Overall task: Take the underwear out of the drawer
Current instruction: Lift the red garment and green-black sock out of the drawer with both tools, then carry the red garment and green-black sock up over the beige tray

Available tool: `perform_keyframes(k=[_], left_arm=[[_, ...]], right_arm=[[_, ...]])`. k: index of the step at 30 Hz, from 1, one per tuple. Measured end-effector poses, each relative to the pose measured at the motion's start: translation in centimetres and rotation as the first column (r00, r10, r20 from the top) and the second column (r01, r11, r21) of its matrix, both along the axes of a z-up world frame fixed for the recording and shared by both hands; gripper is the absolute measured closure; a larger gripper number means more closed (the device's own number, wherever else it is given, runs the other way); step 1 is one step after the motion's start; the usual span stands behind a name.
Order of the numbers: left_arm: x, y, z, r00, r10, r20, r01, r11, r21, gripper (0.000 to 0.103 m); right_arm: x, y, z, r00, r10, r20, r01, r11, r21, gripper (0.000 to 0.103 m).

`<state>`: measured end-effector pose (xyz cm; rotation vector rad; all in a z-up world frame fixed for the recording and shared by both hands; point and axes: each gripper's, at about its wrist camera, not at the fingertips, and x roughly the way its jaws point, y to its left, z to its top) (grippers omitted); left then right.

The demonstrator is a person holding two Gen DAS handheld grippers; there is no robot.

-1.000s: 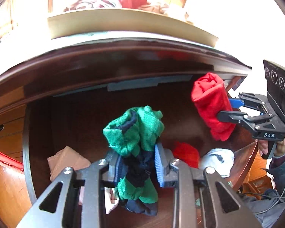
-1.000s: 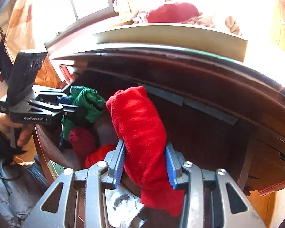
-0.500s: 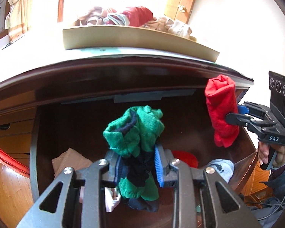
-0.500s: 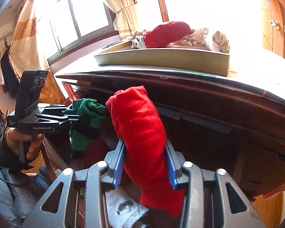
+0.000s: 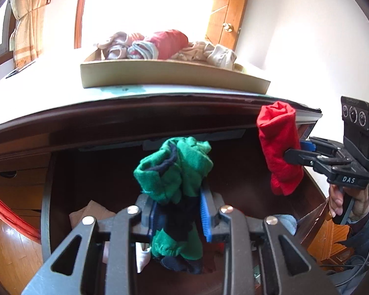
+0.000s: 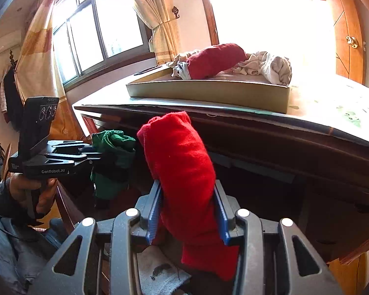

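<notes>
My left gripper [image 5: 178, 217] is shut on a rolled green and navy underwear [image 5: 174, 169], held above the open dark wooden drawer [image 5: 46, 196]. My right gripper [image 6: 187, 211] is shut on a rolled red underwear [image 6: 179, 162], also lifted above the drawer. From the left wrist view the red roll [image 5: 279, 142] and the right gripper [image 5: 300, 148] show at the right, under the desk edge. From the right wrist view the green roll [image 6: 113, 147] and the left gripper [image 6: 96, 153] show at the left. More folded pieces lie in the drawer, among them a beige one [image 5: 91, 215] and a white one [image 6: 160, 270].
The desk top [image 6: 319, 105] overhangs the drawer. On it stands a shallow cardboard tray [image 5: 174, 76] holding several rolled garments, one of them dark red [image 6: 214, 60]. A window with curtains [image 6: 96, 39] is at the left, a wooden door [image 6: 349, 34] at the right.
Both grippers have risen a little and tilted upward with their rolls still gripped. The desk top and the tray on it now show more fully.
</notes>
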<state>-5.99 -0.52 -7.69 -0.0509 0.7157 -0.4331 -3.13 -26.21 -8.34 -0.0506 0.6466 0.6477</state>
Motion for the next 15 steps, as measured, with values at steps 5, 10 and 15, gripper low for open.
perform_keyframes(k=[5, 10, 15], left_arm=[[-0.6, 0.2, 0.5, 0.999, 0.008, 0.037, -0.008, 1.0, -0.006, 0.077], [-1.1, 0.0, 0.9, 0.998, 0.005, 0.068, -0.003, 1.0, -0.018, 0.077], [-1.5, -0.2, 1.5, 0.994, -0.001, 0.108, 0.004, 1.0, -0.027, 0.077]], right_arm=[[-0.1, -0.3, 0.1, 1.0, -0.006, 0.007, 0.006, 1.0, 0.012, 0.062], [-0.4, -0.5, 0.3, 1.0, -0.007, 0.028, 0.007, 1.0, 0.026, 0.062], [-0.9, -0.7, 0.5, 0.999, -0.008, 0.053, 0.006, 0.999, 0.037, 0.062]])
